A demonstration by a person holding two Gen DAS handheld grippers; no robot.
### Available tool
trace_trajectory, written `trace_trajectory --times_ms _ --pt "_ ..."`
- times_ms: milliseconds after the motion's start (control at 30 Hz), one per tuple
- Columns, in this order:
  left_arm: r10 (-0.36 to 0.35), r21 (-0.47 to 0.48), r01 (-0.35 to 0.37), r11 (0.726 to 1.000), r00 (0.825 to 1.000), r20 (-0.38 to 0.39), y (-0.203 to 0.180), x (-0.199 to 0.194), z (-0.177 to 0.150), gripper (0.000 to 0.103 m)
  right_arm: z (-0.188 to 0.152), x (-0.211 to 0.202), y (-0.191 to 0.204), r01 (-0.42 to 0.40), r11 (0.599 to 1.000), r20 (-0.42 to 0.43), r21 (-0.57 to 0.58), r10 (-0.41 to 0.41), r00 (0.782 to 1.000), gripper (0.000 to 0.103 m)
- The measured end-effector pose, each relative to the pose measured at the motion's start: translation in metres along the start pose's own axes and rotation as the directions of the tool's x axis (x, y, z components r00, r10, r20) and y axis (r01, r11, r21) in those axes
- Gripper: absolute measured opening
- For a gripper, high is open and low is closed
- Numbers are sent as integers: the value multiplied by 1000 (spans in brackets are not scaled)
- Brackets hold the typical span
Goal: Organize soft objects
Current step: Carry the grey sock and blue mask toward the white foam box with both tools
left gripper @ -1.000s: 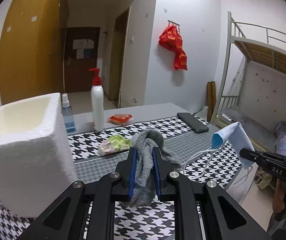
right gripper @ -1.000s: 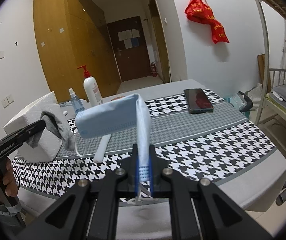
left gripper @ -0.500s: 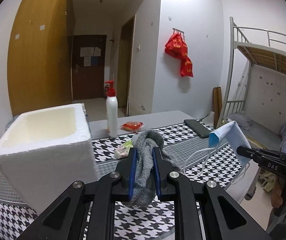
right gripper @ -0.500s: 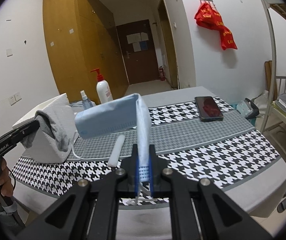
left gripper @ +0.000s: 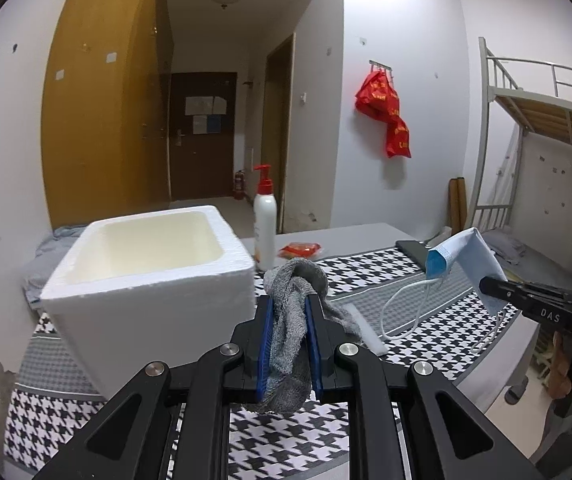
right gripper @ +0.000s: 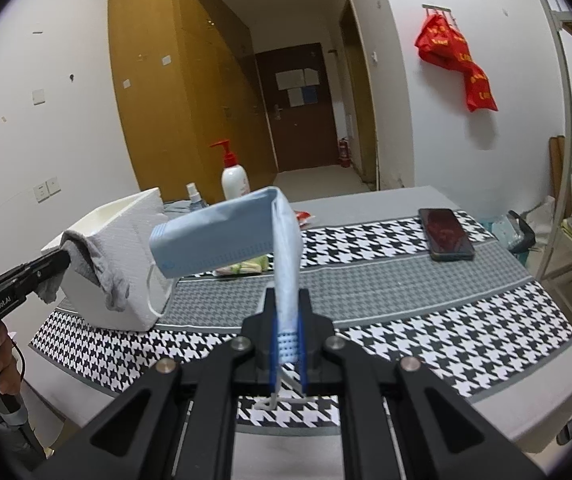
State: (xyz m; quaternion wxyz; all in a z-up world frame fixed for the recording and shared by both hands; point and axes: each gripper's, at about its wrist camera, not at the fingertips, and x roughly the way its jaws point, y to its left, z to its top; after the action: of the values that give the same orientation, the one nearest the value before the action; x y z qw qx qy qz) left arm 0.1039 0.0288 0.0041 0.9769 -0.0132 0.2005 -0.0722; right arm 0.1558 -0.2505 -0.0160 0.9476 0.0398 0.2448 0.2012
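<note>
Your left tool (left gripper: 289, 332) is clamped on the gray sock (left gripper: 291, 320), held off the table (right gripper: 425, 276) beside the foam box (left gripper: 154, 280) at its left end. Your right tool (right gripper: 287, 332) pinches the blue face mask (right gripper: 226, 240) shut, also lifted. You look mid-carry: next, bring each over the box's open top and let go.

Desk (right gripper: 425, 280) under a houndstooth cloth; black phone (right gripper: 447, 234) lying flat at its right; white pump bottle (left gripper: 265, 232) with red head upright near a red packet (left gripper: 299, 249); small spray bottle (right gripper: 194, 197) beside it; red bag (left gripper: 385, 118) hung on wall.
</note>
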Motion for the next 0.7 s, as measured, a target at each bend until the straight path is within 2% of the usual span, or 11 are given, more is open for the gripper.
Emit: trace_trajectory --times_ms 700 --pt "114 -47 -114 992 993 6 29 -22 -3 17 14 22 39 -96 992 -16 -81 95 995 10"
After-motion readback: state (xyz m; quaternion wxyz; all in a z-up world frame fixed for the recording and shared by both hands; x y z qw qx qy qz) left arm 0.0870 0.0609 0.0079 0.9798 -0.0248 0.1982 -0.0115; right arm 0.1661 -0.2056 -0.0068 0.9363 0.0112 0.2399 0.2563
